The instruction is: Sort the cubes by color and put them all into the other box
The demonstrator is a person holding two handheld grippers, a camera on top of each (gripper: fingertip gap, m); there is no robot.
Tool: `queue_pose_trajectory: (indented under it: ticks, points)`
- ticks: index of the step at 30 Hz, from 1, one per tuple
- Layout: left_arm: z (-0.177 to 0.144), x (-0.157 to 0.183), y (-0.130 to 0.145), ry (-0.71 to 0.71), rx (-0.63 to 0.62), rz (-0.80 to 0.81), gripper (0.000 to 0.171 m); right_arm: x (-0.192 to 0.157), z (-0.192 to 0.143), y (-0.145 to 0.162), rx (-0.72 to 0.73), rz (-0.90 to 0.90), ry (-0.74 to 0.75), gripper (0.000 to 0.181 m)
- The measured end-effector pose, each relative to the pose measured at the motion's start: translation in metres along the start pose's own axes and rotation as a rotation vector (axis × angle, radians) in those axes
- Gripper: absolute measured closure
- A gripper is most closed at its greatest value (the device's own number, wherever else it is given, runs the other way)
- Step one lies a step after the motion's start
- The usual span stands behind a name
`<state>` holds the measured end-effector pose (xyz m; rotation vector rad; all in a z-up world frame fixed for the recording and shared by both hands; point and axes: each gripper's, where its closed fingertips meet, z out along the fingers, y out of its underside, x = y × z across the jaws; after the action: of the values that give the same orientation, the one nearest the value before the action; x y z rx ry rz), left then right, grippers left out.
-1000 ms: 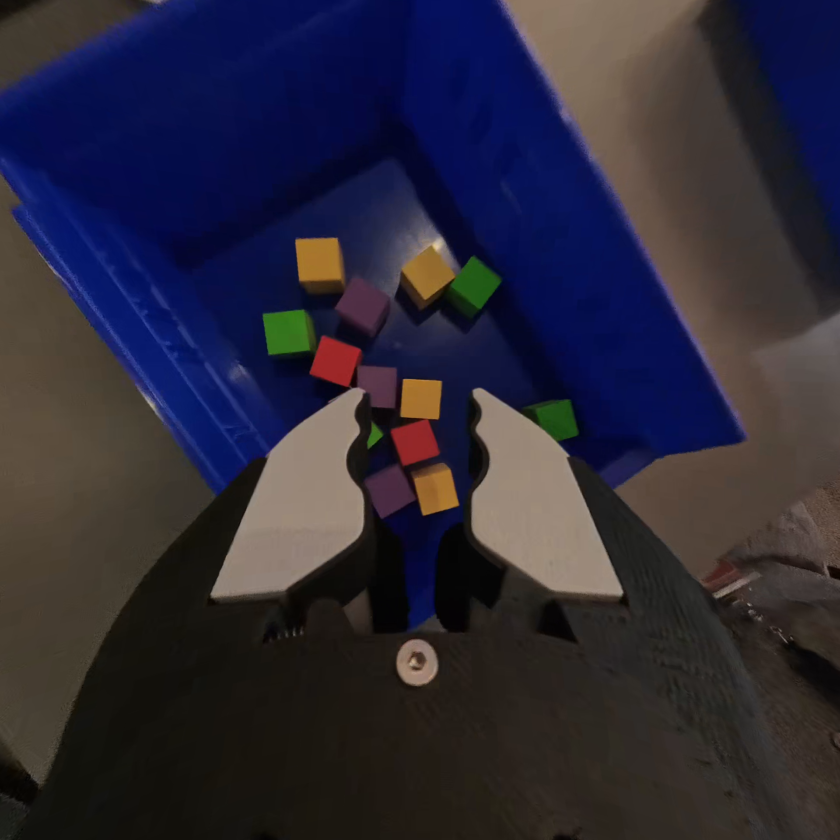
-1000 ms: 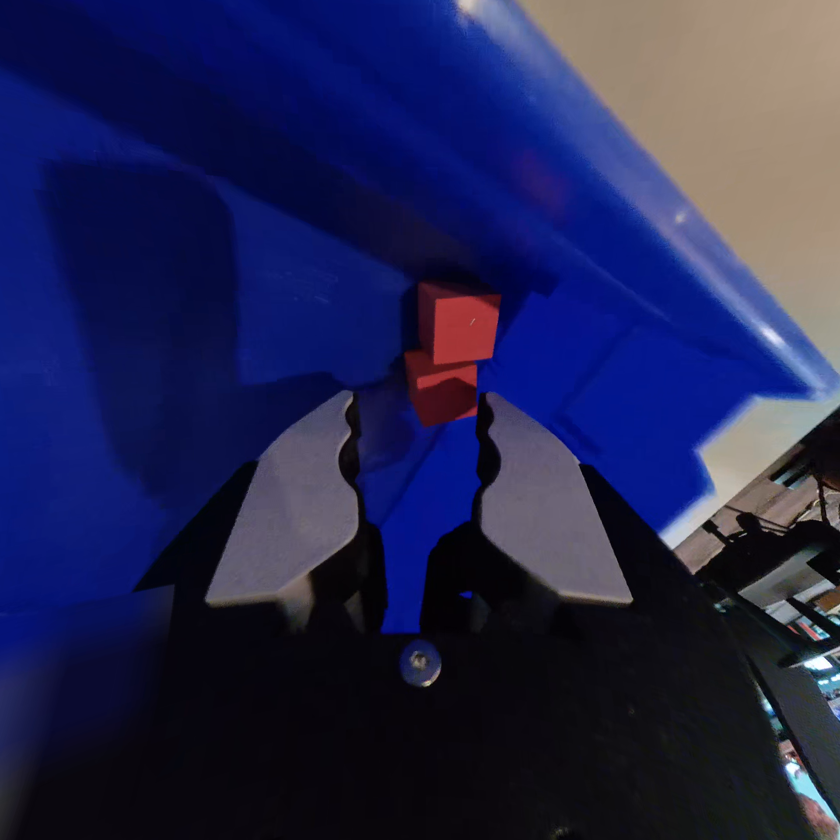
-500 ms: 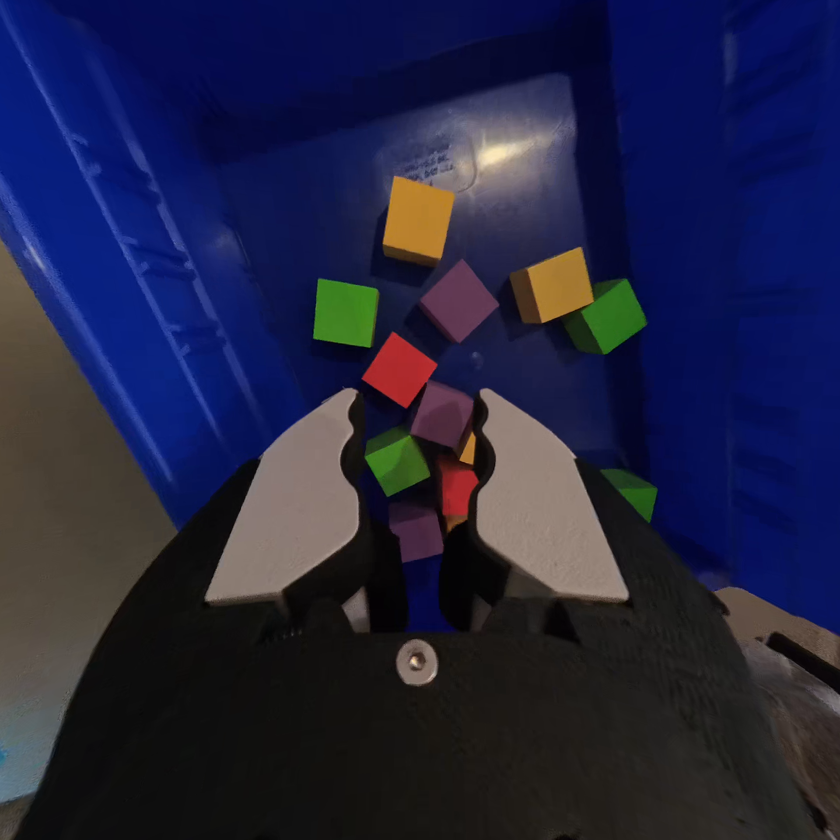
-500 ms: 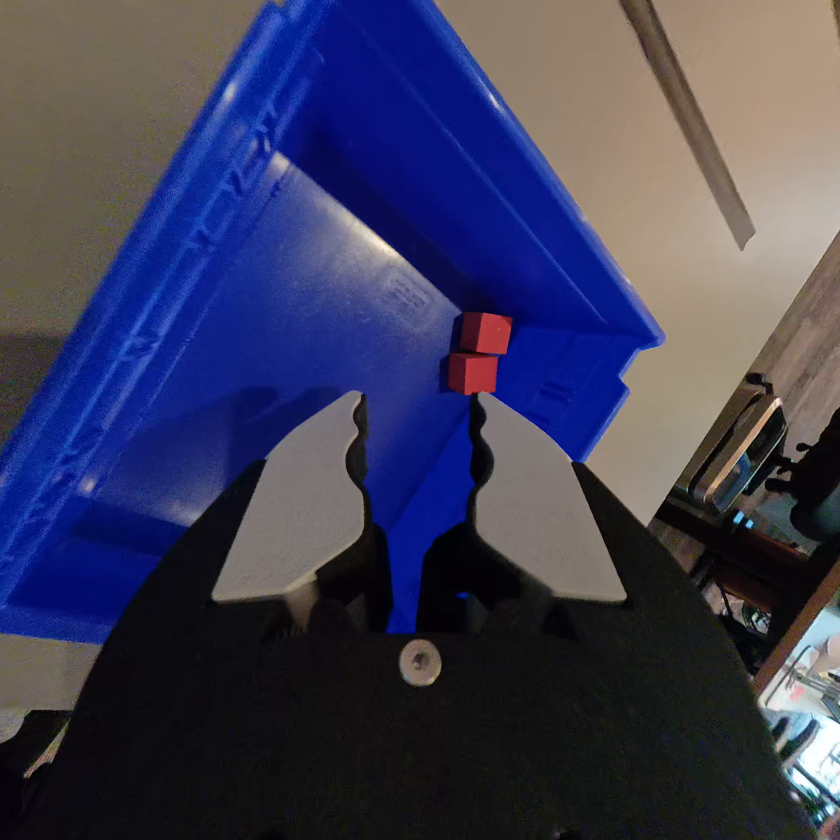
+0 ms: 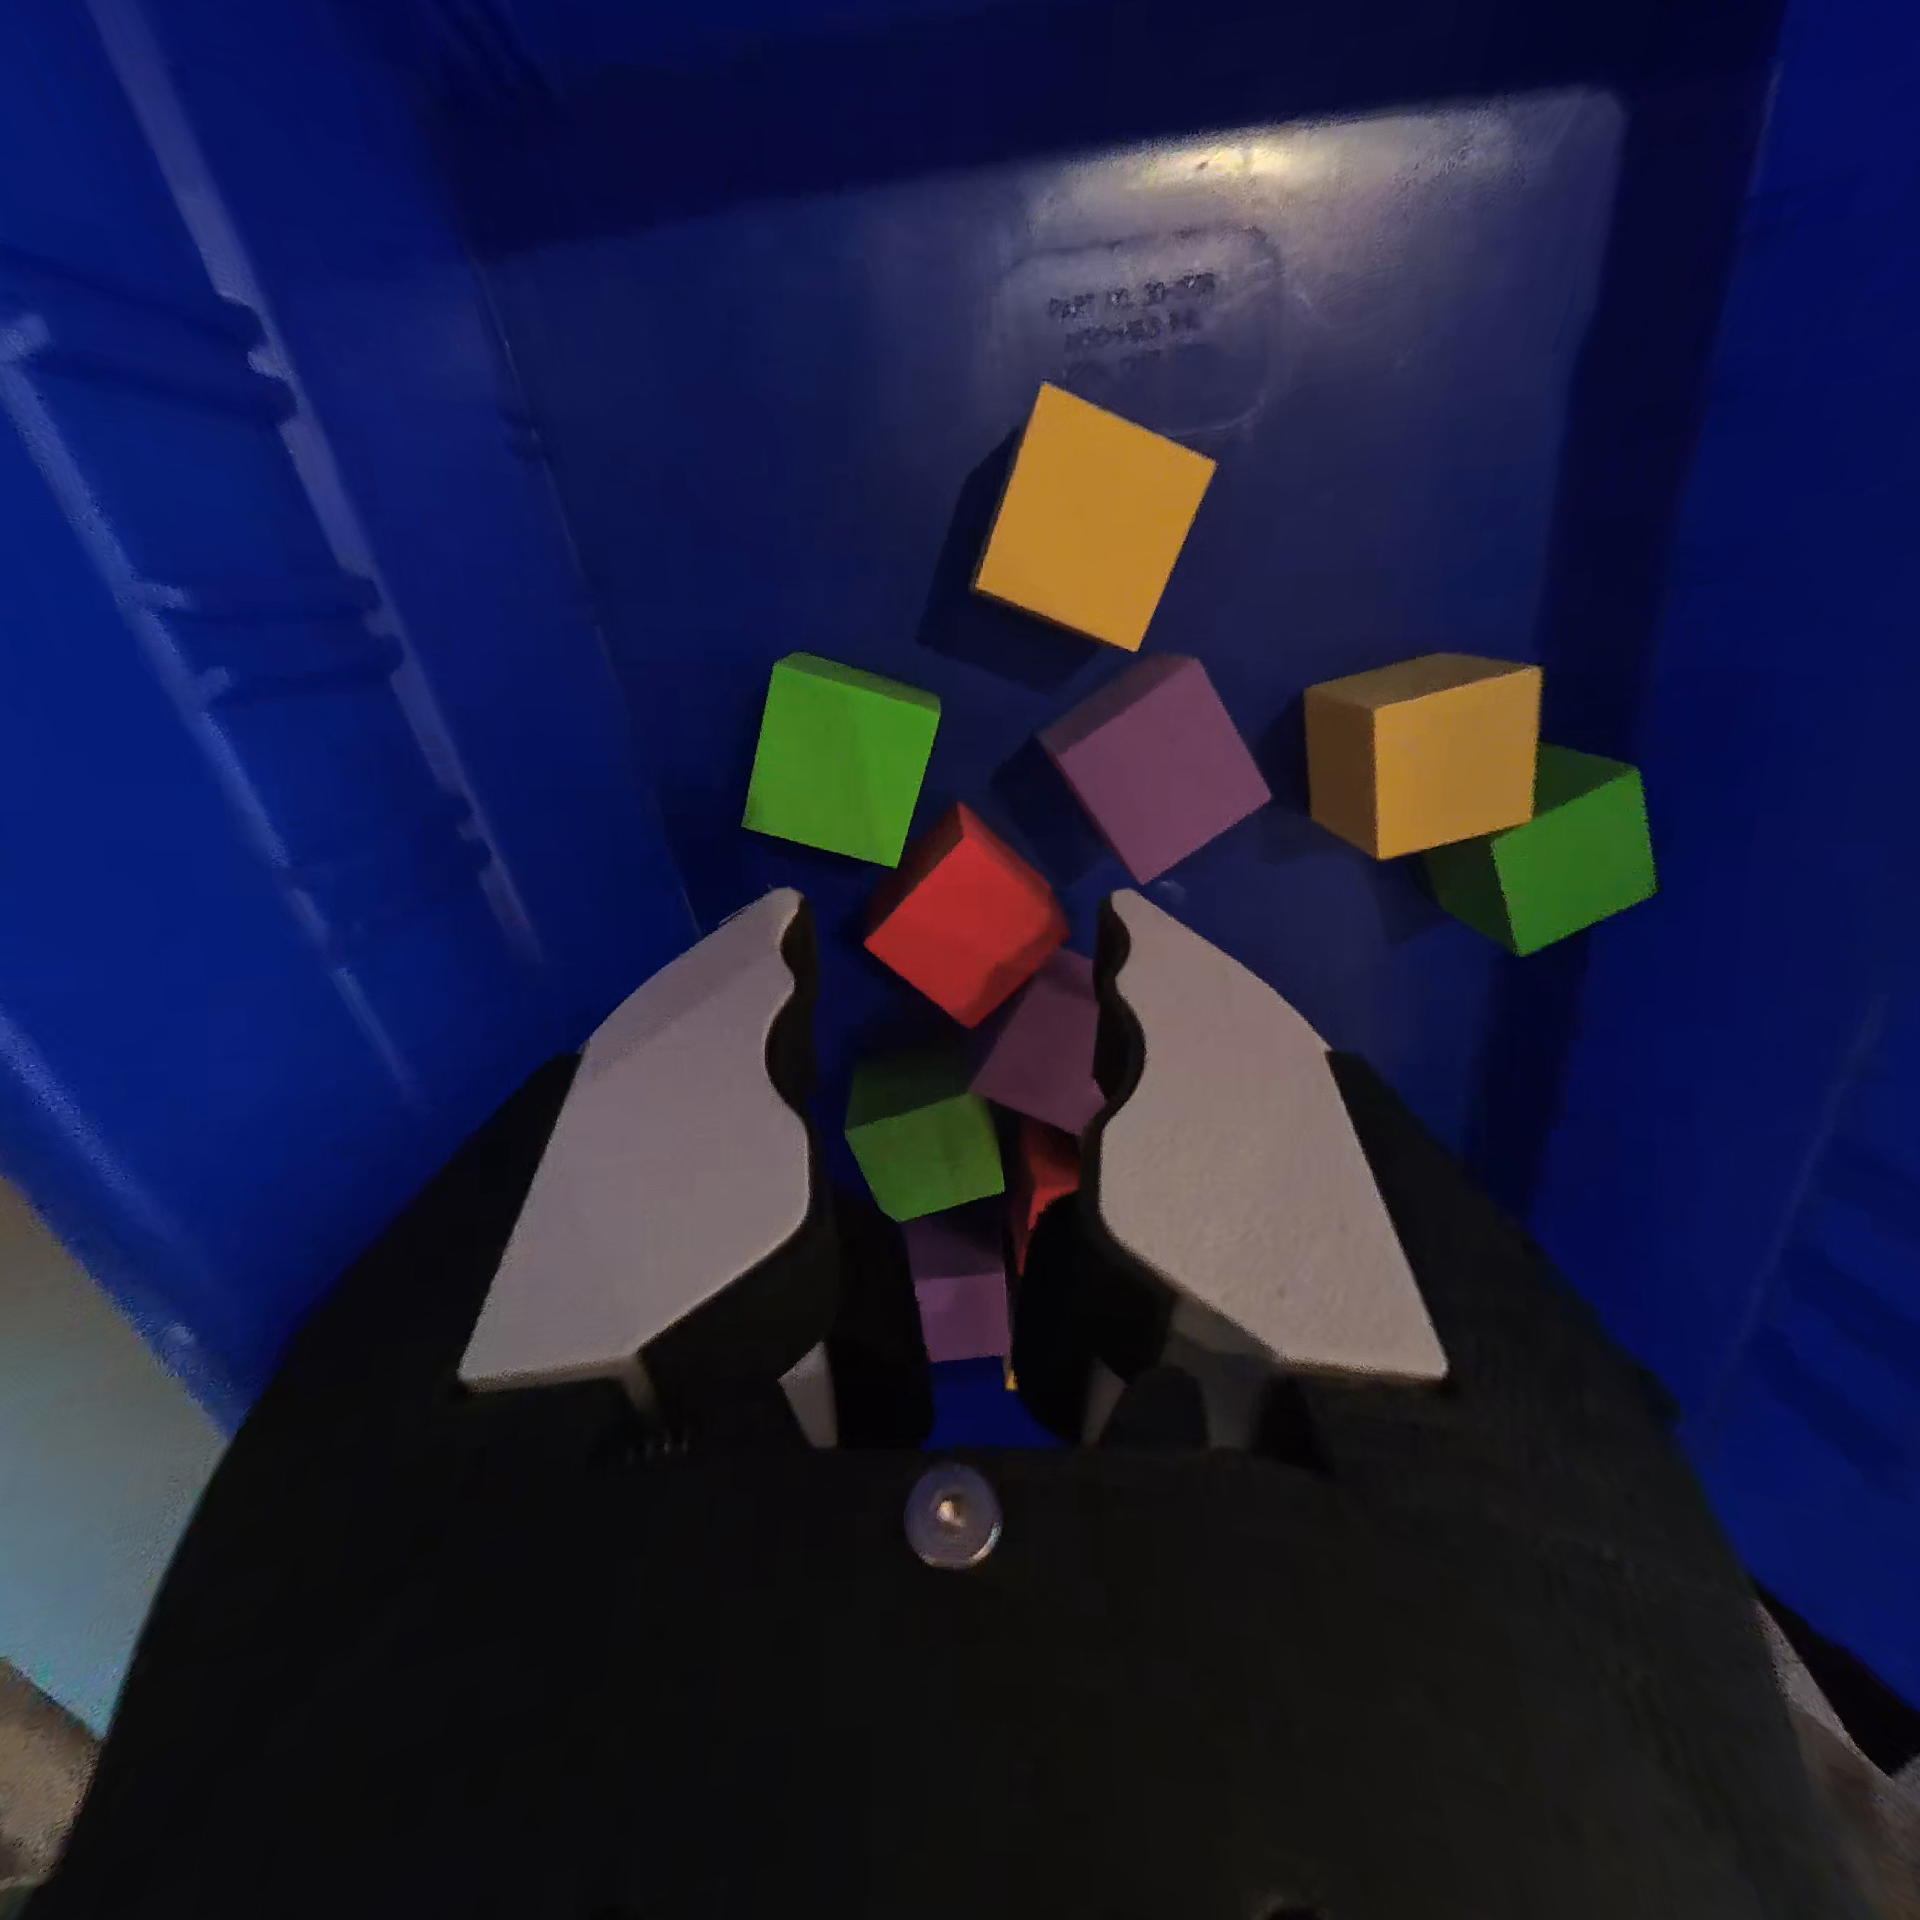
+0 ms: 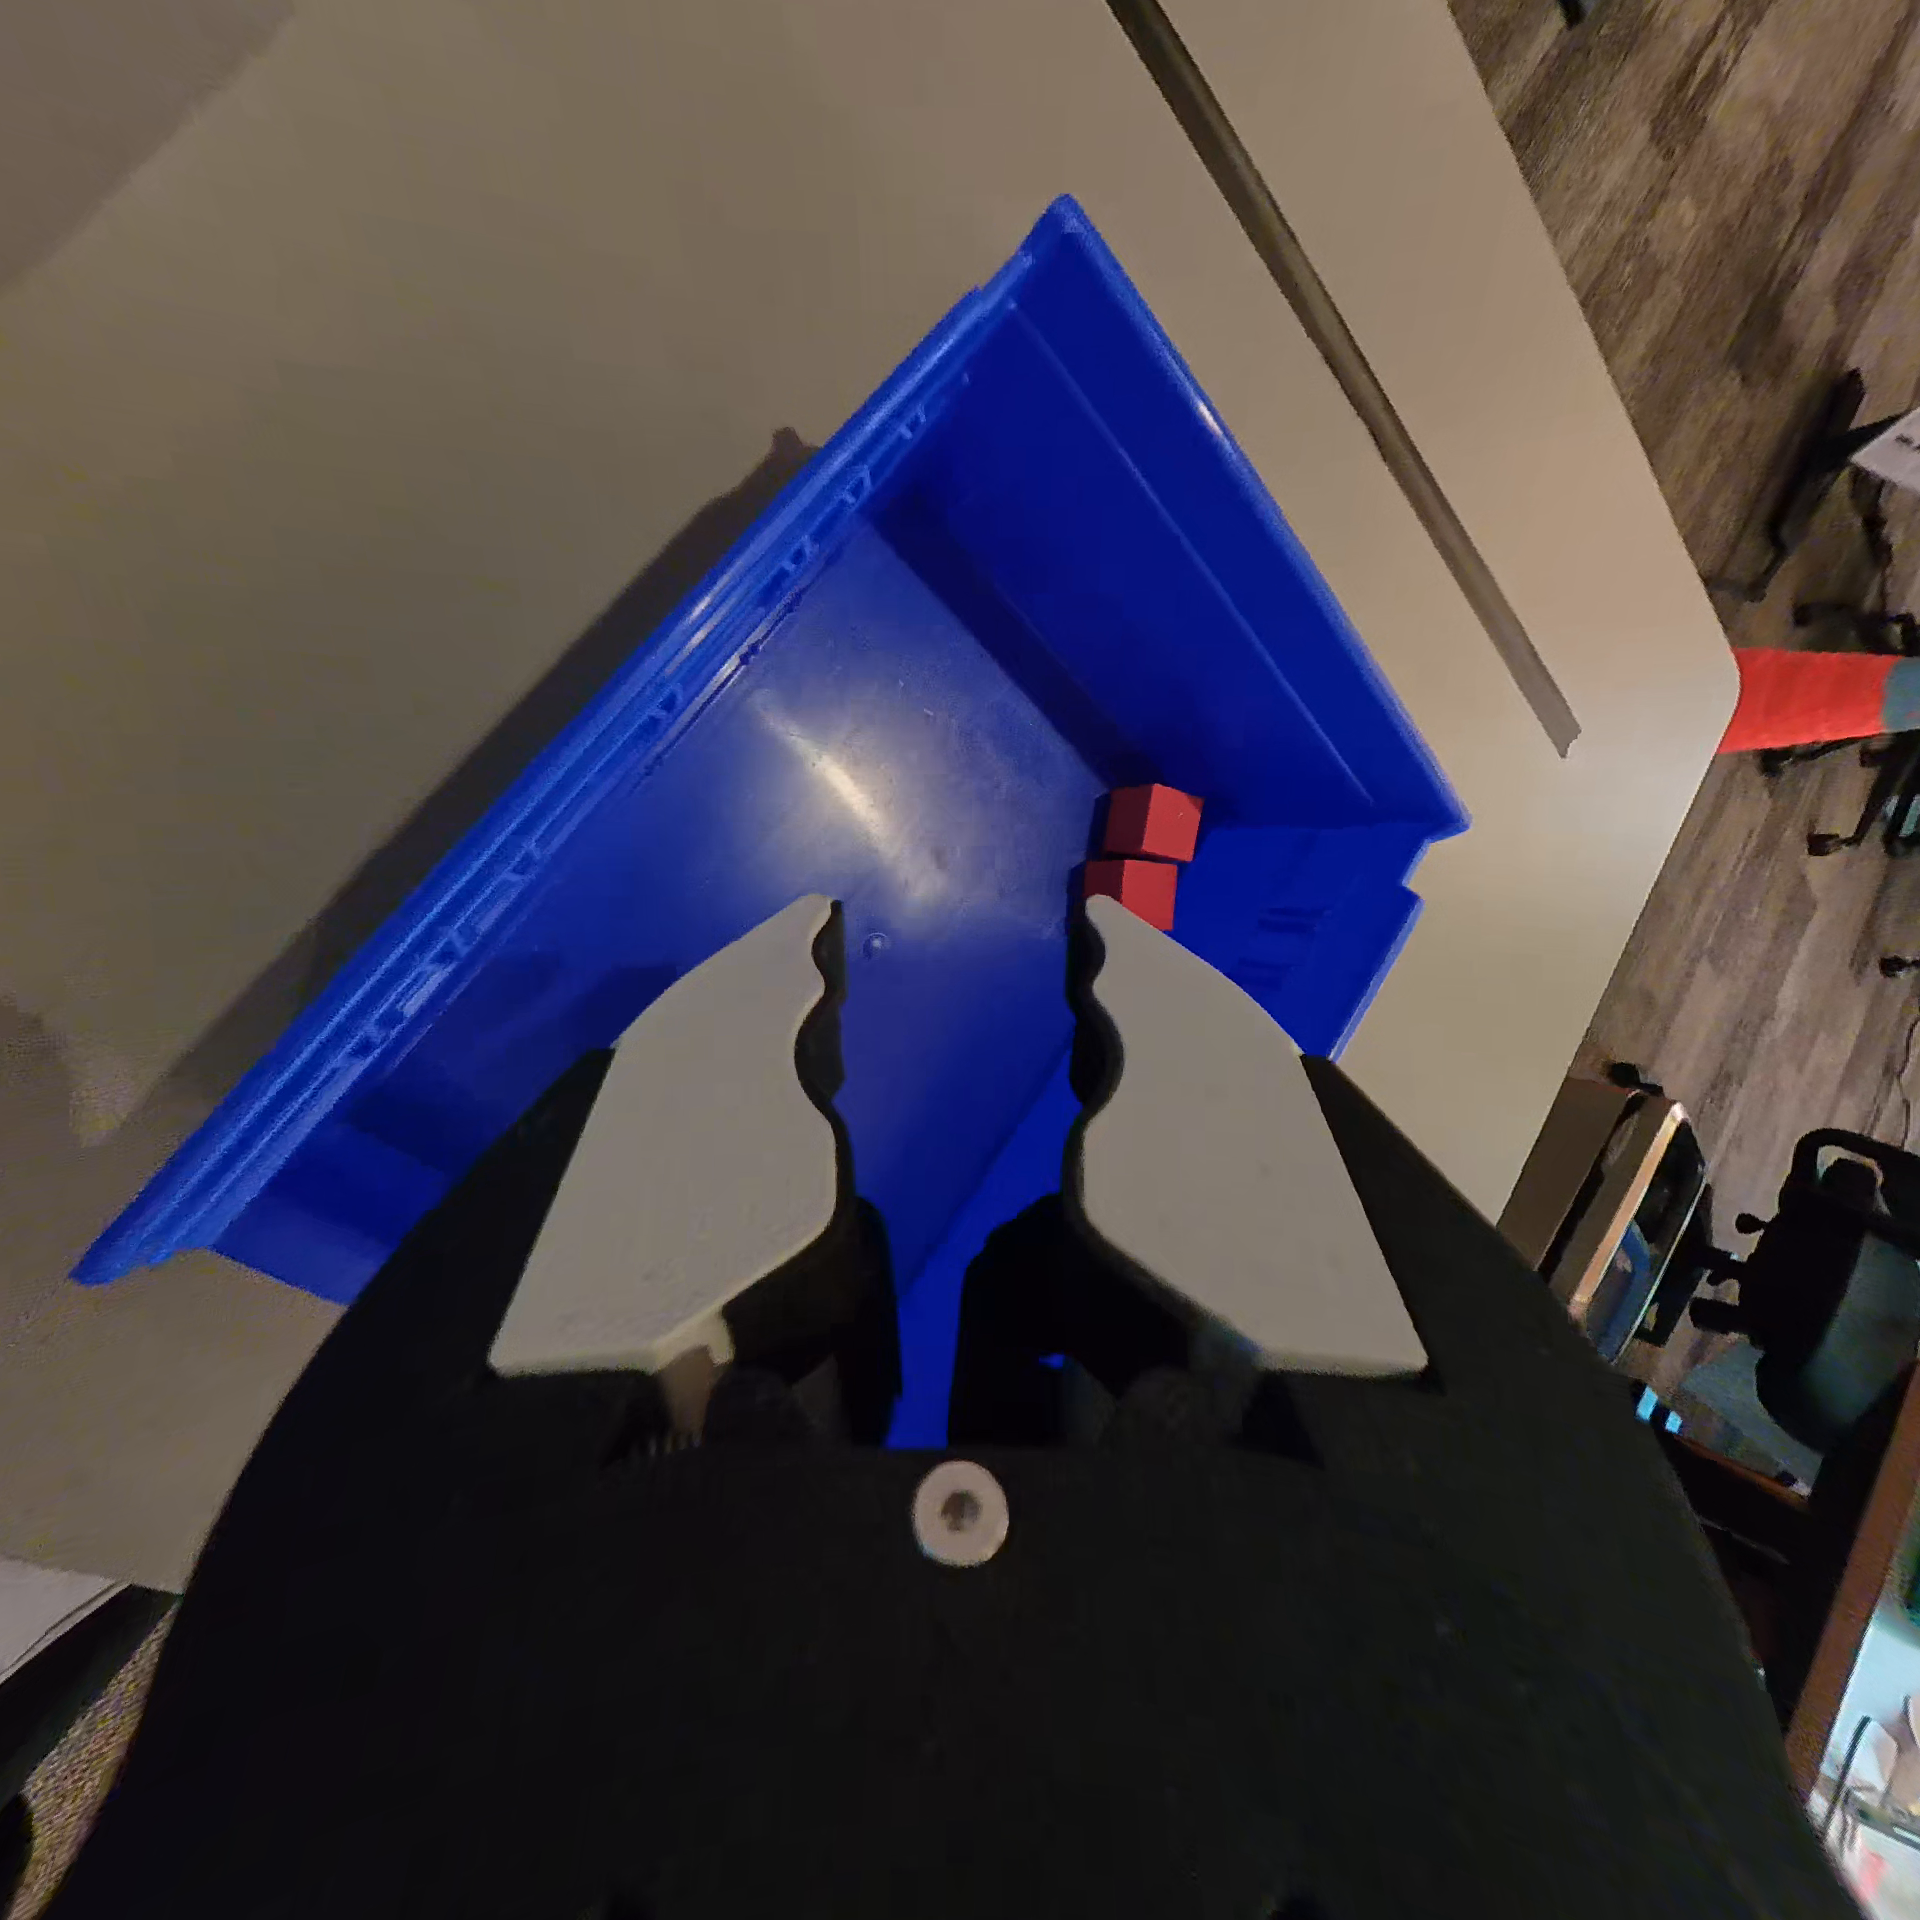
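While the left wrist view is looking down into a deep blue plastic bin (image 5: 312,727), the left gripper (image 5: 951,925) is hanging inside it with its grey jaws parted to a moderate gap and gripping nothing. A small red cube (image 5: 961,920) is sitting just ahead of the tips, between them. Behind it, a dark purple cube (image 5: 1044,1049) is lying against the right jaw, with a green cube (image 5: 920,1148) beside it. Farther off on the bin floor, a yellow-orange cube (image 5: 1091,514), a second green cube (image 5: 836,758) and a lighter purple cube (image 5: 1158,779) are lying scattered, while another yellow-orange cube (image 5: 1423,753) is touching a third green cube (image 5: 1548,868).

From the right wrist view, the right gripper (image 6: 956,904) is hovering above a second blue plastic bin (image 6: 1195,499) on a pale tabletop (image 6: 416,364), jaws likewise apart and empty. Two red cubes (image 6: 1148,821) are sitting together against the bin's wall, just beyond the right jaw's tip.
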<state>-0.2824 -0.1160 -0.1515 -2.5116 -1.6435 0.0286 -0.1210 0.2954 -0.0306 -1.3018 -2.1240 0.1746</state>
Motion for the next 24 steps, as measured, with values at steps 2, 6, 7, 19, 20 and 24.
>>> queue_pose_trajectory:
  ticks: [2, 6, 7, 19, 20, 24]
  points:
    - [0.005, 0.001, 0.003, 0.002, -0.022, -0.002, 0.124, -0.002, -0.006, 0.0, 0.022, -0.008, 0.009, 0.14]
    - [0.007, -0.001, 0.001, 0.004, -0.009, 0.0, 0.132, -0.007, -0.017, -0.001, 0.053, -0.024, 0.016, 0.141]
    - [0.005, 0.001, 0.0, 0.022, -0.002, 0.0, 0.132, -0.01, -0.02, -0.002, 0.06, -0.027, 0.012, 0.142]
    - [-0.122, 0.089, 0.014, 0.599, 0.397, 0.179, 0.132, -0.089, -0.057, -0.07, 0.491, -0.113, -0.089, 0.136]
    - [-0.146, 0.114, 0.021, 0.798, 0.432, 0.222, 0.133, -0.107, -0.063, -0.081, 0.56, -0.143, -0.14, 0.134]
    - [-0.213, 0.176, 0.064, 1.395, 0.388, 0.356, 0.133, -0.17, -0.104, -0.124, 0.851, -0.2, -0.286, 0.131]
